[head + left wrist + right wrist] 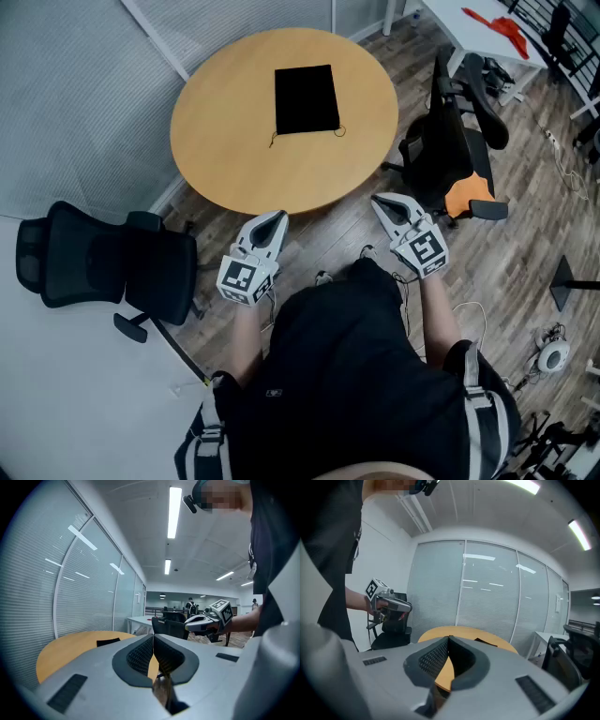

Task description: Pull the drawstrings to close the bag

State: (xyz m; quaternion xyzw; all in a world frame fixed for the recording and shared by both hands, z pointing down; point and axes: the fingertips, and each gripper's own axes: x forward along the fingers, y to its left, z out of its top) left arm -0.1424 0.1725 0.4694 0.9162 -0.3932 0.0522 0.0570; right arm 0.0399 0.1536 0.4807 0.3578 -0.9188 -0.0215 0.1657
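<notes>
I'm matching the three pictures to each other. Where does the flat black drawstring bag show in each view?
Head view: flat black drawstring bag at upper centre, on the round wooden table.
Left gripper view: low sliver left of centre.
Right gripper view: dark sliver right of centre.
Shared landmark: the table.

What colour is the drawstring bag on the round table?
Plain black. The bag lies flat; it shows best in the head view.

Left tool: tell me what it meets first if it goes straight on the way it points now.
Probably the round table: the left tool, shut and empty, aims slightly downward at its near edge. Whether it meets the rim or the top, short of the black bag, I cannot tell.
</notes>
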